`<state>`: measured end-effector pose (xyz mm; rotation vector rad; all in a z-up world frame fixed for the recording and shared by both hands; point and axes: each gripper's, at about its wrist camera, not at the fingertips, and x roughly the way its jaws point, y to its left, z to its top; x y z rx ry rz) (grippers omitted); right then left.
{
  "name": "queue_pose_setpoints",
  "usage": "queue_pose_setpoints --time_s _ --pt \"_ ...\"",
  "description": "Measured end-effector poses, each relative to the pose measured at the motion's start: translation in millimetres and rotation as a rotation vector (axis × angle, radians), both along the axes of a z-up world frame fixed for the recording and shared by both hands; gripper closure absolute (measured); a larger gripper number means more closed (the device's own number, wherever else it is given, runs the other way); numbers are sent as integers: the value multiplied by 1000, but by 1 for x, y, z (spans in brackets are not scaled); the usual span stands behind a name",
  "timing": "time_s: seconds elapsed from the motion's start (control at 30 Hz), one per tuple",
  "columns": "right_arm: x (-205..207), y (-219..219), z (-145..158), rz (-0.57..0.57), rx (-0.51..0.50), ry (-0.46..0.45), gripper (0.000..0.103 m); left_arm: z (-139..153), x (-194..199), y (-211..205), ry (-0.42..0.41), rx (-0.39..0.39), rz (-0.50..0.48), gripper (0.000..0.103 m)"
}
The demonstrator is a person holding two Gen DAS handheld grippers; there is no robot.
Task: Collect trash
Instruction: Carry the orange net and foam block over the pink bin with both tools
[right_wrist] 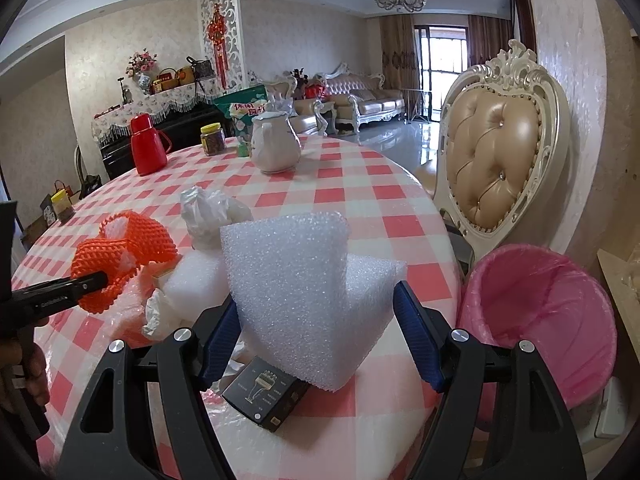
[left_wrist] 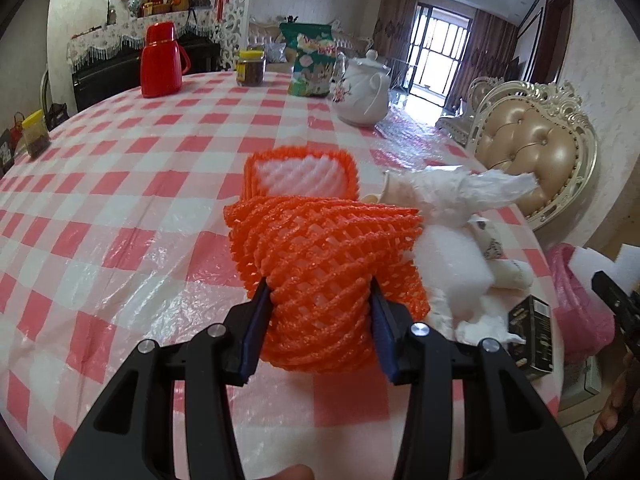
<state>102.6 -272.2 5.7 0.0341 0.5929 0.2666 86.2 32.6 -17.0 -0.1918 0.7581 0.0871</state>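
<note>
My left gripper (left_wrist: pixel 319 300) is shut on an orange foam fruit net (left_wrist: pixel 320 264) and holds it just above the checked table (left_wrist: pixel 120 184). A second orange net (left_wrist: pixel 302 174) lies behind it. My right gripper (right_wrist: pixel 316 320) is shut on a white foam block (right_wrist: pixel 296 288), held over the table's right edge. The left gripper with its net (right_wrist: pixel 108 264) shows at the left of the right wrist view. White plastic wrap (left_wrist: pixel 460 192), another foam piece (right_wrist: pixel 192 280) and a black box (right_wrist: pixel 266 396) lie between them. A pink-lined bin (right_wrist: pixel 540 312) stands beside the table.
A red thermos (left_wrist: pixel 162 60), jars (left_wrist: pixel 251 68), a green bag (left_wrist: pixel 312 60) and a white teapot (left_wrist: pixel 362 92) stand at the far side. A cream padded chair (right_wrist: pixel 500 152) stands behind the bin. A yellow-lidded jar (left_wrist: pixel 34 134) sits at the left edge.
</note>
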Motion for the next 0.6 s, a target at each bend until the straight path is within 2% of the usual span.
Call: queue_pose_setpoints --time_s 0.3,0.6 --pt "-8 -17 4 -30 -1 -11 33 17 -19 -12 -41 -6 -7 58" --pt "-11 -55 8 -111 -7 -25 33 38 -23 -34 -94 -8 -46 57"
